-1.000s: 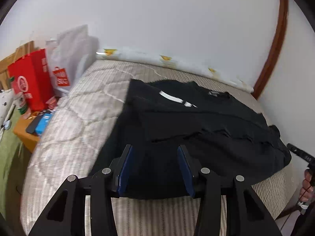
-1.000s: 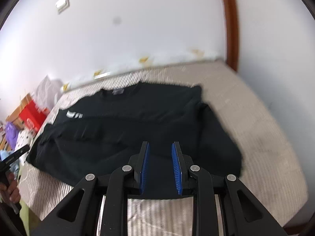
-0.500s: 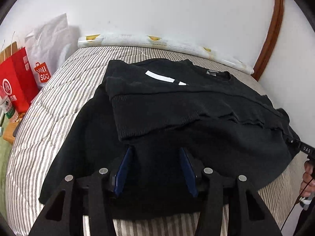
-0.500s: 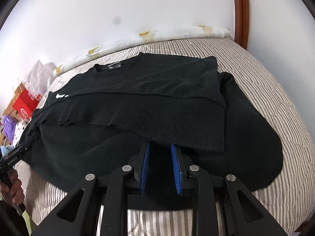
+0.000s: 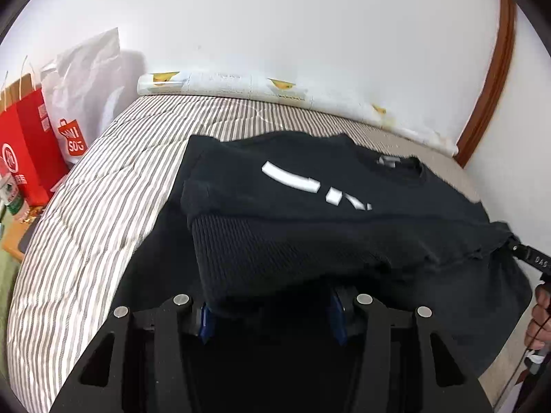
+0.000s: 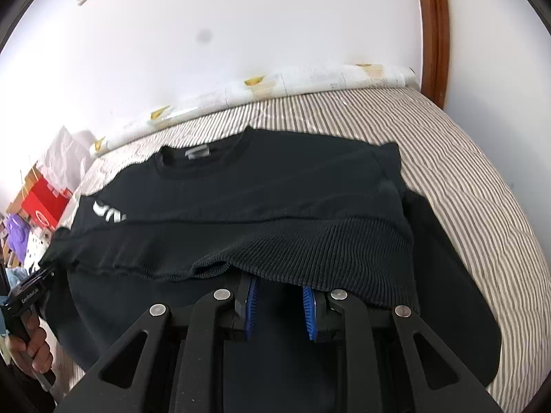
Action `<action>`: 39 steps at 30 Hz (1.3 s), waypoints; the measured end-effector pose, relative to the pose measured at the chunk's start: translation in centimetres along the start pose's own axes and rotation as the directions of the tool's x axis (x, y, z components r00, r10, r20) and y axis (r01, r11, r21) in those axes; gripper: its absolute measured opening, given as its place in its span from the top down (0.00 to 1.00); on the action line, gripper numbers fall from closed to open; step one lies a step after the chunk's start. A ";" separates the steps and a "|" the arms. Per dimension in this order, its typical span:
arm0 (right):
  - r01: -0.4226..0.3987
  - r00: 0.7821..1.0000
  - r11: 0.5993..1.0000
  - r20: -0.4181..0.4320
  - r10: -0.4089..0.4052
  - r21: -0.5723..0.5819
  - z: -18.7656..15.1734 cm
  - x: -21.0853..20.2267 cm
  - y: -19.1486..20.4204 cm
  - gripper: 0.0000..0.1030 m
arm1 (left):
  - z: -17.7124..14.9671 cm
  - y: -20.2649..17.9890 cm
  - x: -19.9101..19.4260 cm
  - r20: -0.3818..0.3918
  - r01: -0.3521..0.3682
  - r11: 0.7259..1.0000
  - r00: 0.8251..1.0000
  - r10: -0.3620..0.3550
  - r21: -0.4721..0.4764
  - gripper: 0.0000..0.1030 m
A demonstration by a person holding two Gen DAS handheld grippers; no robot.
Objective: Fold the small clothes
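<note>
A black sweater lies across a striped bed, its ribbed hem draped over both sets of tongs; the left gripper and right gripper stand parted, fingertips hidden; bare bedding borders either side.

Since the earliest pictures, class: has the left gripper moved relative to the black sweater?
Yes. The left gripper has advanced toward the wall; its fingertips now sit under the ribbed hem of the black sweater.
</note>
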State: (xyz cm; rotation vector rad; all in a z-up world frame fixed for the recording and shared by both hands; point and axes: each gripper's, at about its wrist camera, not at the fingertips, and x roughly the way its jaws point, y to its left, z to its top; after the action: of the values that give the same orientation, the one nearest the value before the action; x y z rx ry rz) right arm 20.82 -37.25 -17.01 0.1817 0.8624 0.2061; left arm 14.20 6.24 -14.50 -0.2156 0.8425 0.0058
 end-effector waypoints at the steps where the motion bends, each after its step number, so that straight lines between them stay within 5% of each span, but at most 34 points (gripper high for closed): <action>1: 0.000 1.000 1.000 -0.001 0.000 -0.002 0.6 0.4 0.0 0.79 | 0.4 0.1 0.3 0.001 0.004 1.000 1.000 -0.004 -0.008 0.53; 13: 0.030 1.000 0.999 0.011 -0.029 -0.027 5.6 3.8 0.4 0.78 | 5.6 1.2 3.7 0.002 -0.002 0.999 1.000 0.002 -0.044 0.53; 23: 0.091 0.996 0.995 0.011 -0.092 0.041 7.4 5.3 -3.4 0.54 | 8.0 1.8 5.9 -0.021 -0.043 0.999 0.999 0.044 0.019 0.53; 29: 0.133 0.991 0.991 -0.034 -0.132 0.011 8.0 7.6 -4.2 0.50 | 9.1 1.3 8.8 -0.063 -0.091 0.992 0.993 0.097 0.088 0.53; 34: 0.159 0.985 0.987 -0.064 -0.160 -0.023 8.2 9.5 -4.3 0.50 | 8.7 0.9 10.0 -0.075 -0.094 0.988 0.992 0.103 0.122 0.64; 37: 0.183 0.980 0.981 -0.072 -0.188 -0.060 8.3 10.4 -3.7 0.52 | 8.6 0.6 10.1 -0.056 -0.126 0.981 0.989 0.135 0.147 0.85; 39: 0.202 0.976 0.976 -0.064 -0.208 -0.080 8.3 10.5 -3.3 0.64 | 8.6 1.0 9.9 -0.049 -0.126 0.984 0.990 0.133 0.128 0.89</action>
State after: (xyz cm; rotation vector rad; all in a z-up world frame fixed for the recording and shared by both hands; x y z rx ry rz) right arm 34.22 -38.40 -20.18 0.0162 0.9374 0.0509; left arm 27.08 8.07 -16.49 -0.0435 0.9094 0.0692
